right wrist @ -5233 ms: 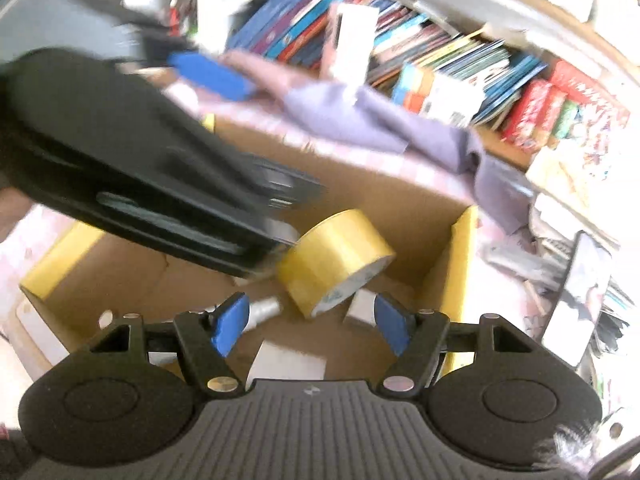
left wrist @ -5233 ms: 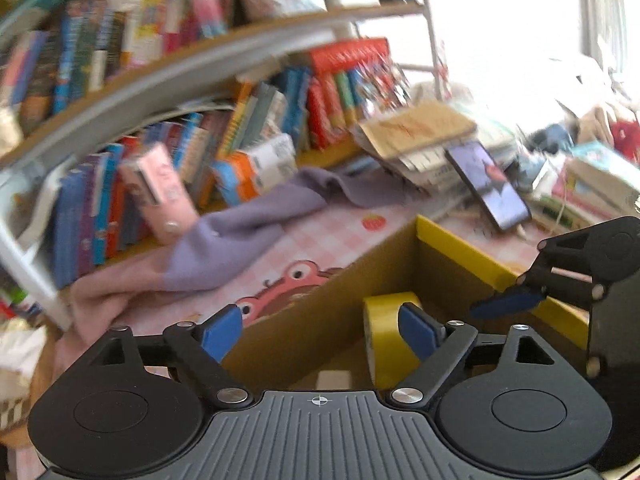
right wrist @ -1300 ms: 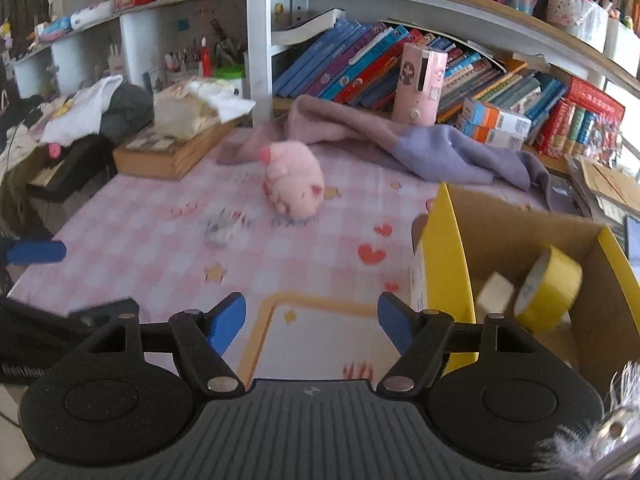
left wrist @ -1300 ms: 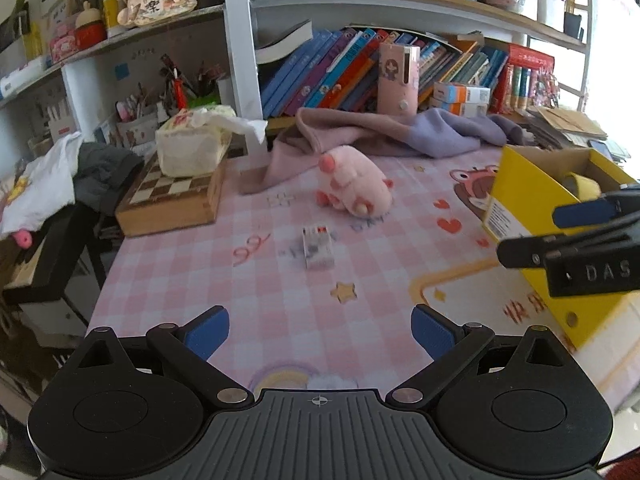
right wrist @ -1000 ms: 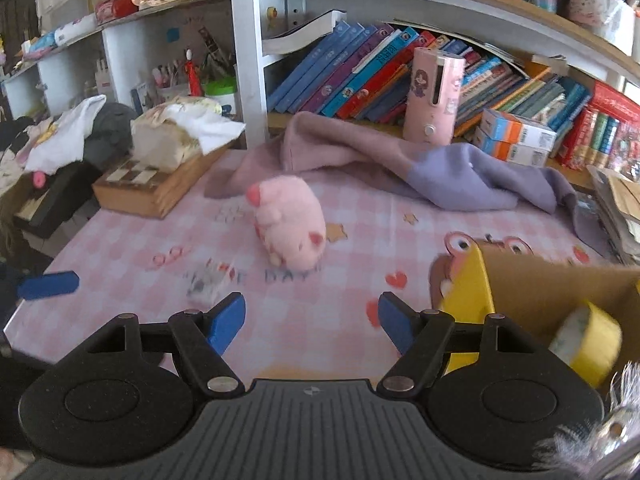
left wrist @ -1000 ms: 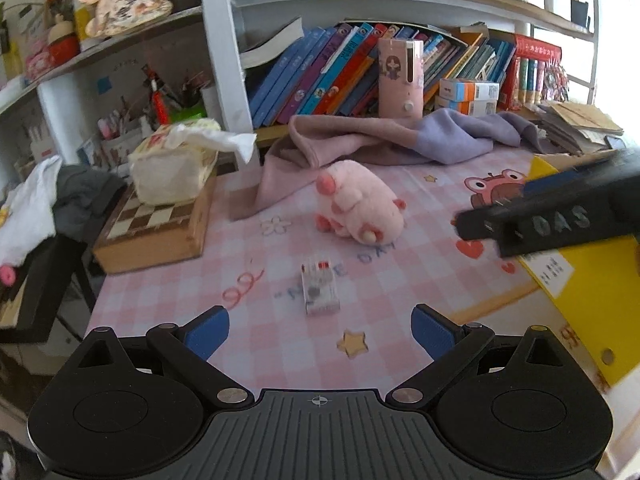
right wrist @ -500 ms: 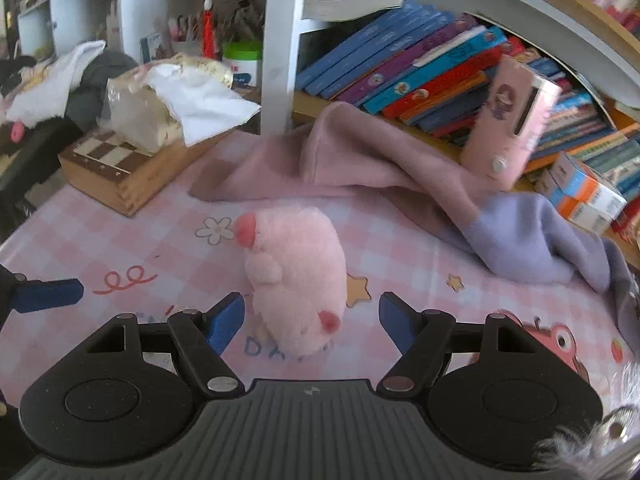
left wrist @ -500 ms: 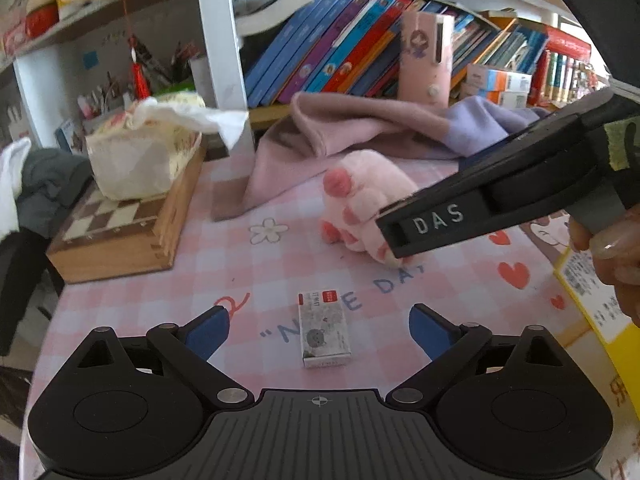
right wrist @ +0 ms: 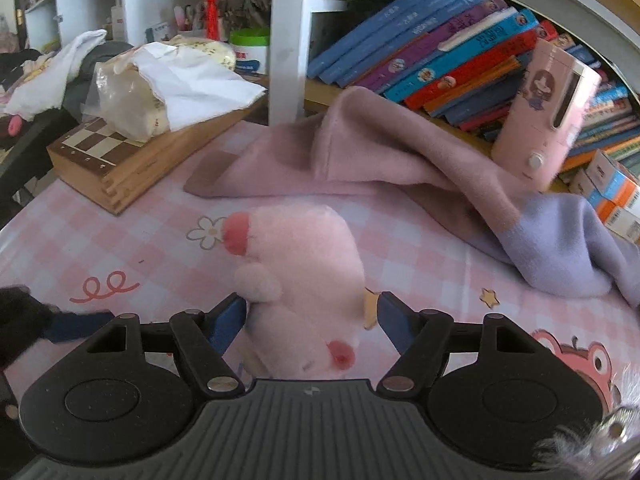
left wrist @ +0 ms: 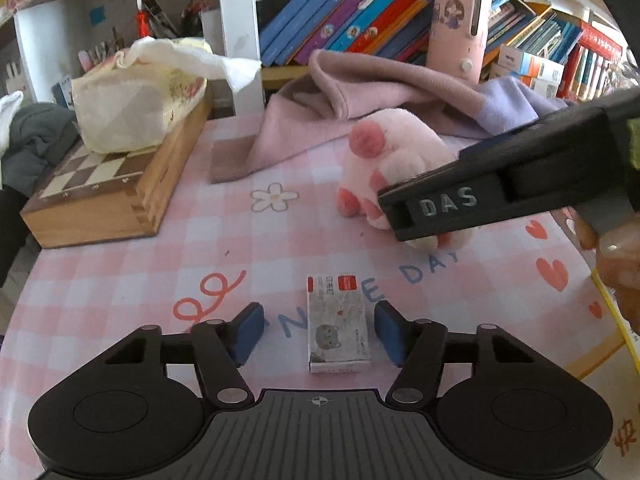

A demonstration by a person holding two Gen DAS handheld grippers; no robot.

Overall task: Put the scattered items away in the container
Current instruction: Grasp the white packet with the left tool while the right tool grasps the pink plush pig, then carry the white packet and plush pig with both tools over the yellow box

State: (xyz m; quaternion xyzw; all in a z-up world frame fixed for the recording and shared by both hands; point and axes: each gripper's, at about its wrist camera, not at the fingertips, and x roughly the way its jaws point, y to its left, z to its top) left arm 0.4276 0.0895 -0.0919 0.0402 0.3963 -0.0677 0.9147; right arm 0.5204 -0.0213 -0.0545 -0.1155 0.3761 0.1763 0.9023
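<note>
Both spread, the left gripper (left wrist: 318, 334) straddles the box (left wrist: 338, 325) and the right gripper (right wrist: 310, 322) the plush (right wrist: 298, 280), whose soft bulk may slip when squeezed.

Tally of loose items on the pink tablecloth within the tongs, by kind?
Plush toy: 1, the pink plush between the right tongs
Small box: 1, the card box between the left tongs
Total: 2
</note>
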